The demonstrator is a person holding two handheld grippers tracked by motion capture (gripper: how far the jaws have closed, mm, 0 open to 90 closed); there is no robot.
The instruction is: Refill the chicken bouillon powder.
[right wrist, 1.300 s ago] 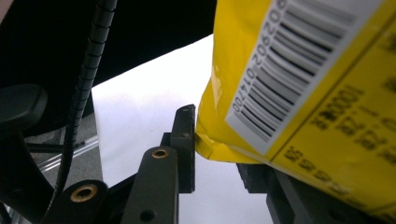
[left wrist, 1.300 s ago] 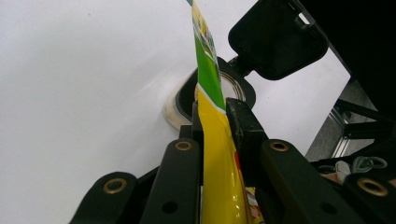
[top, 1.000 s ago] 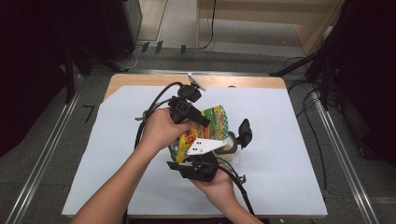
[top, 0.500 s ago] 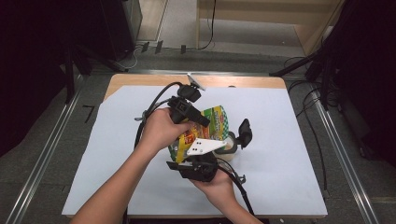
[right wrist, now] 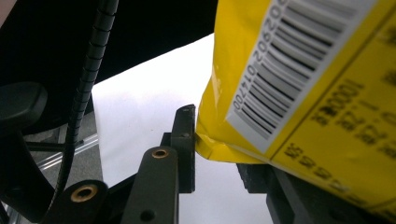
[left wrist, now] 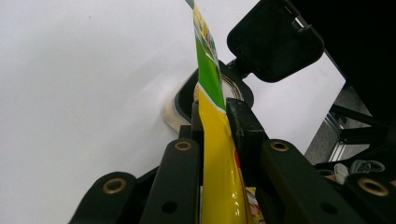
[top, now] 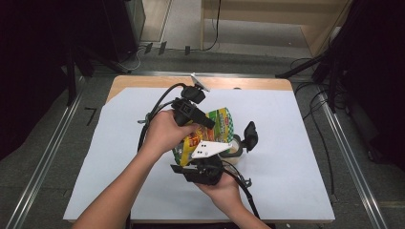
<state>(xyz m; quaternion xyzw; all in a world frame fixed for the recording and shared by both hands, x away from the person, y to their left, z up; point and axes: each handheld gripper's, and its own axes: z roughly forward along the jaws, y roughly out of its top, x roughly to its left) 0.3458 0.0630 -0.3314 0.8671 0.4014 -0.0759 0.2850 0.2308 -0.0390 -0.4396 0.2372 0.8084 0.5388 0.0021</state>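
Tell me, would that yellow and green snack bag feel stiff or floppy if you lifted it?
Probably floppy: the snack bag is thin film, seen edge-on between the left gripper pads. Its glossy skin looks rather slippery, so a firm pinch seems wise. It likely weighs little, since the right gripper holds just a corner and the bag stays up.

Yellow-green snack bag, barcode on back; upright above open black-lidded jar

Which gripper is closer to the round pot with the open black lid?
Left. The left gripper pinches the yellow-green packet right above the pot, whose lid stands open. The right gripper holds the packet's barcode end, farther back toward the person.
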